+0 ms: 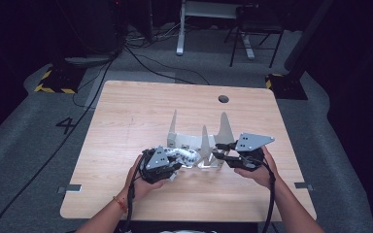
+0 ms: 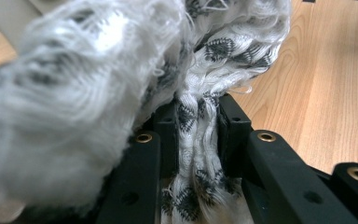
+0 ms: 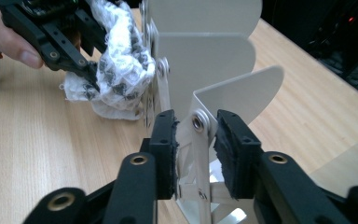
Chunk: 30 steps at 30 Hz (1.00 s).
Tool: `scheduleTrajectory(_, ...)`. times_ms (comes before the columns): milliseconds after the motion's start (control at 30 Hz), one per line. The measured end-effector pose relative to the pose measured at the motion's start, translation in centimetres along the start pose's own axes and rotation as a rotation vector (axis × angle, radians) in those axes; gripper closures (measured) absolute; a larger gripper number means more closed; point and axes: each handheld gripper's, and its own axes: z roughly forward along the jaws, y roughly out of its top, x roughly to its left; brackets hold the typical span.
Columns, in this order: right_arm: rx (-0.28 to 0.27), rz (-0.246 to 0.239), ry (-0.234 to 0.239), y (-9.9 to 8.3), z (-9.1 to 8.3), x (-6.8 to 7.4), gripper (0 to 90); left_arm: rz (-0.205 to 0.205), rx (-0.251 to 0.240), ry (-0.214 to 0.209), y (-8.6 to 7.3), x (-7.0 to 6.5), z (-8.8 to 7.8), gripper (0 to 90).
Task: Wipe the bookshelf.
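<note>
Left claw: jaws closed on a twisted fold of the white knitted cloth with black diamond pattern. The cloth bunches up over the jaws and hangs loose in front of the camera. In the high view the left claw sits at the near left end of the rack, cloth between it and the metal.

Right claw: jaws set either side of a riveted joint on the light grey sheet-metal rack with upright fin-shaped dividers. The left pad touches the metal; a narrow gap shows at the right pad, so whether the grip is fully made I cannot tell. In the high view the right claw is at the rack's near right side.

Rack stands upright near the middle of the pale wooden surface. Cloth is off the surface for the most part, pressed against the rack's left face; in the right gripper view it bulges beside the dividers, with the left claw just behind it.

Judged step: feeding the cloth into or onto the rack, right claw steadying the frame.

Next move calls for: holding the rack firm against tipping, then carrying the cloth toward a slot between dividers. Loose threads may snag on rivets or edges.
</note>
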Motion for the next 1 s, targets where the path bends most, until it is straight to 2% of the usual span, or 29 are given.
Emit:
scheduleTrajectory(100, -0.043, 0.01, -0.022, 0.5, -1.5, -0.2, 64.1, -0.003, -0.007, -0.007, 0.0, 0.2, -0.3, 73.8)
scheduleTrajectory(233, -0.069, 0.012, -0.091, 0.6, -3.3, -0.8, 61.4, -0.007, -0.021, -0.005, 0.1, 0.5, -0.8, 73.8)
scheduleTrajectory(333, -0.101, 0.047, -0.145, 0.3, -4.5, -1.8, 59.0, -0.007, -0.03, 0.005, 0.2, 0.7, -1.2, 73.9)
scheduleTrajectory(400, -0.12, 0.09, -0.179, -0.2, -4.9, -2.6, 57.2, -0.004, -0.027, 0.007, 0.1, 0.8, -1.2, 73.9)
scheduleTrajectory(467, -0.117, 0.14, -0.195, -0.7, -4.7, -3.3, 55.5, 0.001, -0.02, 0.01, 0.1, 0.8, -1.1, 73.9)
scheduleTrajectory(567, -0.112, 0.165, -0.201, -1.1, -4.0, -4.0, 55.1, 0.003, -0.007, -0.002, -0.1, 0.6, -0.6, 73.9)
scheduleTrajectory(700, -0.107, 0.166, -0.182, -1.0, -3.2, -4.2, 55.4, 0.024, 0.026, -0.017, -0.2, 0.1, 0.4, 73.8)
scheduleTrajectory(800, -0.077, 0.161, -0.2, -0.7, -2.5, -4.3, 58.8, 0.031, 0.044, -0.033, -0.3, -0.3, 1.3, 73.8)
scheduleTrajectory(867, -0.061, 0.163, -0.212, -0.5, -2.1, -4.4, 61.8, 0.033, 0.048, -0.044, -0.2, -0.6, 1.8, 73.7)
scheduleTrajectory(1000, -0.044, 0.168, -0.194, -0.4, -1.2, -4.4, 62.3, 0.05, 0.042, -0.059, 0.1, -1.3, 2.4, 73.7)
